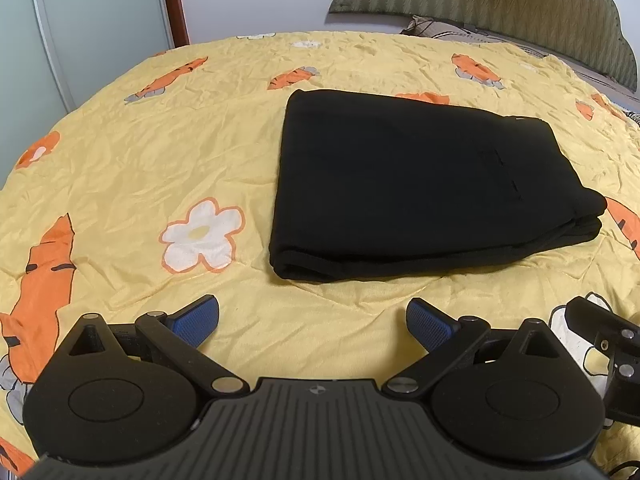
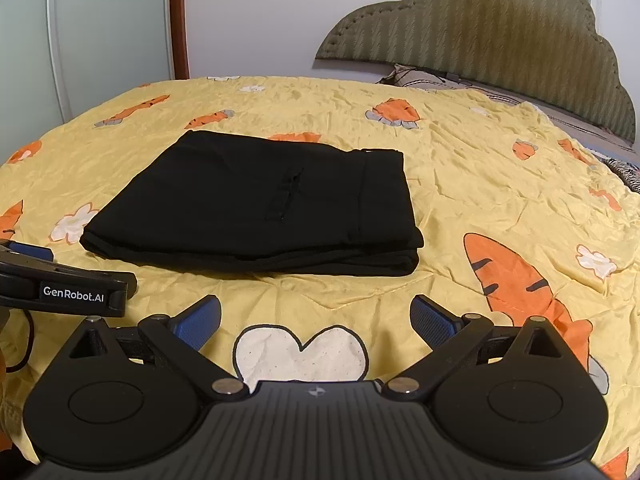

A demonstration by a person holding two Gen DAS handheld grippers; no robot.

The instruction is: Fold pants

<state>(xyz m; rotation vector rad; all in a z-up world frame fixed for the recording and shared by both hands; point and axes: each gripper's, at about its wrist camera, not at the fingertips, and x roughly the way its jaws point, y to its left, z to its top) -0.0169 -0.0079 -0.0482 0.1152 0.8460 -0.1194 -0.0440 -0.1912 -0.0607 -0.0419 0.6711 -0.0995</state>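
I am holding both grippers low over the near edge of the bed, side by side. The left gripper (image 1: 313, 322) is standing with its jaws wide and nothing between them; the right gripper (image 2: 316, 322) is the same, wide and empty. Their blue pads (image 1: 200, 318) are ribbed, on black link arms.

Just beyond both, the pants (image 1: 400, 184) are lying on the quilt (image 1: 120, 160), apart from either gripper. From the left jaws they are sitting ahead and to the right; from the right jaws, ahead and to the left, so they are lying between the two, neither clearly nearer. Their long axis is running across my view, parallel to the near edge. They are a flat black stack of several layers, matte and soft, with rounded folds at the near side. I judge the folding done or nearly so.

The quilt is yellow, crinkled and thin, printed with carrots and flowers. At the far right, a padded olive headboard (image 2: 480, 40) is closing off the bed.
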